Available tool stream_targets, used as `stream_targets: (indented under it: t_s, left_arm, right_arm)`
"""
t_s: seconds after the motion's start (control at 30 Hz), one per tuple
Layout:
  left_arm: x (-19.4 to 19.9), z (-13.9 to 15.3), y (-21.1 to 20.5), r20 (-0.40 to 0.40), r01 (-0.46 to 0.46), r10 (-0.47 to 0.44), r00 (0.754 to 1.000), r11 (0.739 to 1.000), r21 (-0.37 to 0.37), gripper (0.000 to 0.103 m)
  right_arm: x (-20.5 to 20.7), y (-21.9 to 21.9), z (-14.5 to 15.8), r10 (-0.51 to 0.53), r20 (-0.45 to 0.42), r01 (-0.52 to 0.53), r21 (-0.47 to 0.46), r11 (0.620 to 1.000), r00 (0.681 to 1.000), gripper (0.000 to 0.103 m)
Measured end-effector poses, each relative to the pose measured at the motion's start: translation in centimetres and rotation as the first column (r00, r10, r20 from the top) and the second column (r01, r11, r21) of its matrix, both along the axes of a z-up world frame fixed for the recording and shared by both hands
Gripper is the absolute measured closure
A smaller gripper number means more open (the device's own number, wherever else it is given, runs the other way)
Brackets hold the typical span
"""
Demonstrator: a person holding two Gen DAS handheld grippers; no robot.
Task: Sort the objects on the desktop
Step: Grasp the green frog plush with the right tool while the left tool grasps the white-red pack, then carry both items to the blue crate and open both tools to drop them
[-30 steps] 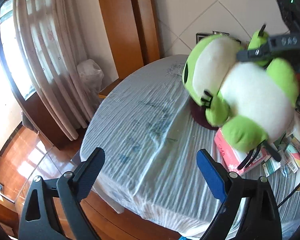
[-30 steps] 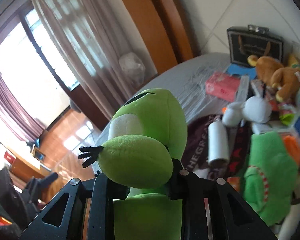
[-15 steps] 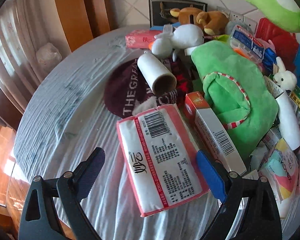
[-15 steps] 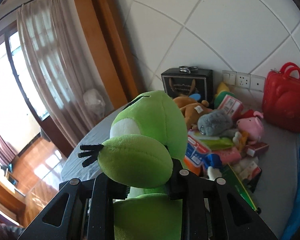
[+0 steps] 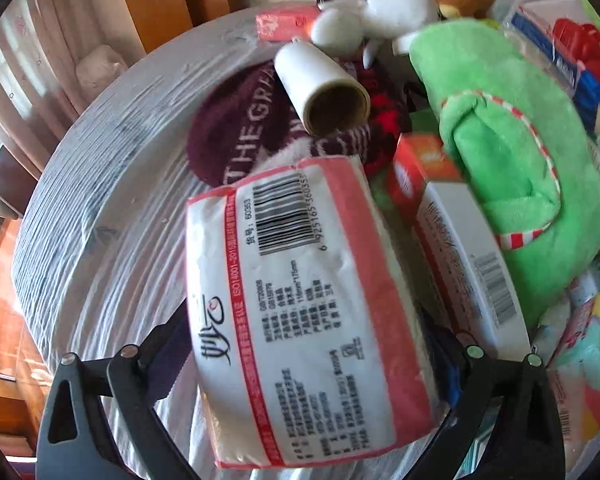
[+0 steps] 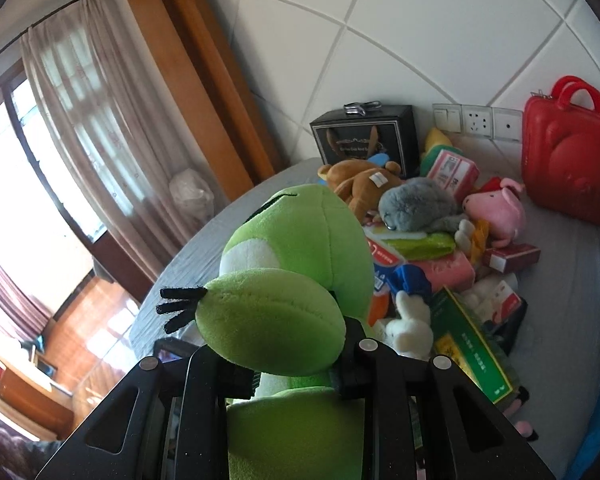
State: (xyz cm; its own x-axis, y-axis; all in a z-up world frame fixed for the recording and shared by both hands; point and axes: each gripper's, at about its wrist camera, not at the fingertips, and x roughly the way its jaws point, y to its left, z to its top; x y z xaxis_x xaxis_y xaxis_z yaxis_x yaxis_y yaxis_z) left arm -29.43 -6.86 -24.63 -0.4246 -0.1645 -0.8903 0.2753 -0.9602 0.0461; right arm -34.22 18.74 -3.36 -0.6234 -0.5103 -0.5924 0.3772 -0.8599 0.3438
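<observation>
My right gripper [image 6: 296, 376] is shut on a green frog plush [image 6: 296, 248] and holds it above the round table. In the left wrist view a pink-and-white tissue pack [image 5: 300, 304] lies between the fingers of my left gripper [image 5: 304, 344], whose jaws stand wide on either side of it; I cannot tell whether they touch it. Beyond the pack lie a white roll with a cardboard core [image 5: 324, 84], a maroon knit hat [image 5: 244, 128], a red-and-white box [image 5: 456, 248] and a green plush slipper [image 5: 512, 160].
The round table has a grey striped cloth [image 5: 100, 216]. At the back stand a black gift box [image 6: 364, 140], a brown plush [image 6: 360, 184], a grey plush [image 6: 416, 204], a pink pig plush [image 6: 496, 212] and a red case [image 6: 568, 148]. Wall sockets [image 6: 476, 120] and a curtain [image 6: 84, 120] show beyond.
My left gripper swung from the table's bare side to the clutter and came down around the tissue pack. My right gripper lifted the frog and turned toward the wall end of the table.
</observation>
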Motion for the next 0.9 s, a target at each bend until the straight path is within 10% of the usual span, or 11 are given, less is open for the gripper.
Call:
stream_targets:
  t_s: [0.27,0.47,0.7,0.9]
  left_arm:
    - [2.8,5.6,-1.4,-0.134,0.122,-0.13,0.982,0.99,-0.072,0.018]
    - [4.0,14.3,2.9,-0.287,0.323,-0.371,0.883,0.924,-0.203,0.018]
    - [3.8,25.0,14.7,-0.453,0.6,-0.649,0.611,0.753,-0.27,0.018]
    - [4.3,32.8,30.1,-0.545,0.75,-0.776,0.319,0.558,-0.356,0.017]
  right_arm:
    - [2.0,1.2,1.3,-0.1,-0.032,0.099,-0.026,0.995,0.994,0.078]
    - [5.6,2.8,4.0,-0.227,-0.08,0.221,-0.073,0.972,0.971,0.078]
    - [12.7,7.4,11.5,-0.407,-0.233,0.4,-0.077,0.913,0.883,0.078]
    - [20.8,17.1,19.2,-0.599,-0.416,0.619,-0.104,0.779,0.684,0.078]
